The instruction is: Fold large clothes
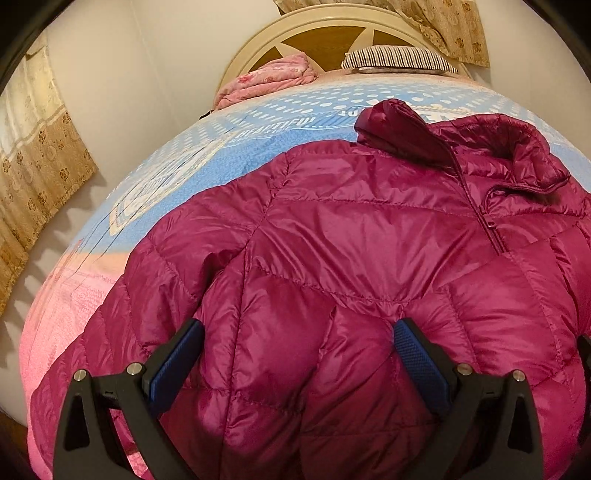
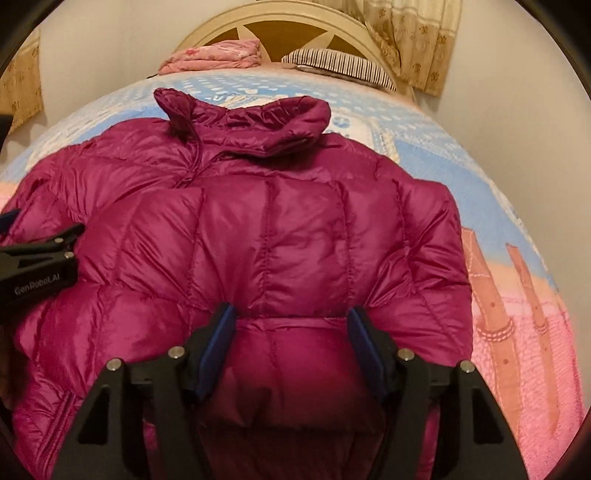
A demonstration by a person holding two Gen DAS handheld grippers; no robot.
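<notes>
So we're hovering both grippers over the near end of the magenta down jacket (image 1: 351, 229), which is lying spread flat on the bed, hem end toward us and collar (image 2: 258, 122) at the far end. Its long axis is running straight away from both sets of jaws, toward the headboard (image 2: 273, 26).

The left gripper (image 1: 299, 328) is standing wide open, blue pads (image 1: 173, 358) apart, with a puffy quilted panel bulging up between them but not pinched. The right gripper (image 2: 291, 314) is standing open too, narrower than the left one, straddling a fat ridge of the jacket near the hem; we can't tell for sure whether the pads are brushing the fabric, but they aren't squeezing it.

Each hand is sitting over its own half of the hem, so neither is really nearer. Looks like a two-handed pinch at the bottom edge, then carrying it up toward the collar. The shell looks slippery and puffy, so we're expecting to need a deep bite.

Readable stuff: the left gripper's body, poking in beside the right one's view, is showing "GenRobot.AI" (image 2: 38, 286). Beyond the jacket, the blue bedspread (image 1: 207, 155) is showing "BEAUTIFUL" (image 1: 275, 127). Further out, a striped pillow (image 1: 399, 59) and a folded pink quilt (image 1: 269, 79) are sitting by the headboard.
</notes>
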